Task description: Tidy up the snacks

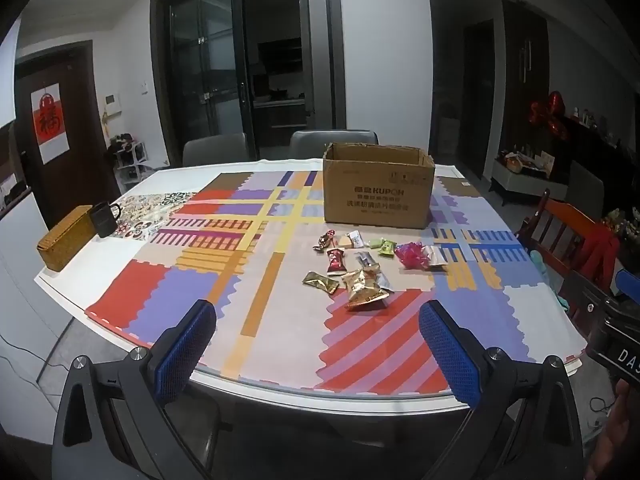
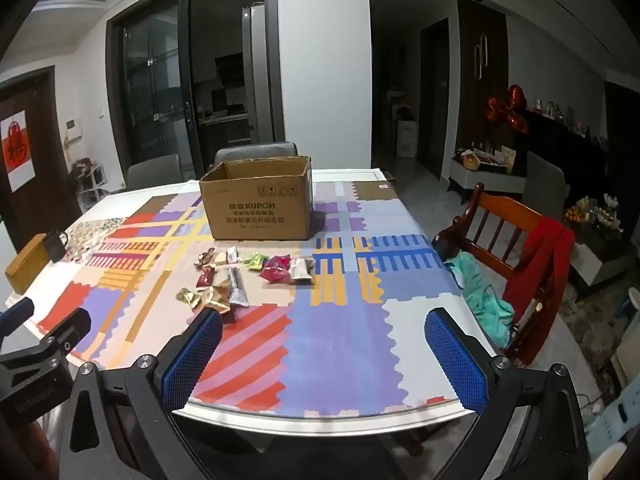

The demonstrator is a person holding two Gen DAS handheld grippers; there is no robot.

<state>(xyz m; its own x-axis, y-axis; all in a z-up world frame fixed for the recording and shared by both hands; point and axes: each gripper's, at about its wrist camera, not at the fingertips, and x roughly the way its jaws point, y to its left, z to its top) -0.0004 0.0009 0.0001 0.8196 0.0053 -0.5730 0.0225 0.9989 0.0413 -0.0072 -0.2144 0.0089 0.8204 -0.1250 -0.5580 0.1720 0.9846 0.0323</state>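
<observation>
We hold our left gripper [image 1: 316, 344] and right gripper [image 2: 324, 350] spread wide and empty above the near table [image 1: 280, 394] edge. The snacks [image 1: 362, 262] lie scattered mid-table, just in front of the open cardboard box [image 1: 378, 188].

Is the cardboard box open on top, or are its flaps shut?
Open: the cardboard box stands upright, its inner walls visible past the rim. Contents cannot be seen.
</observation>
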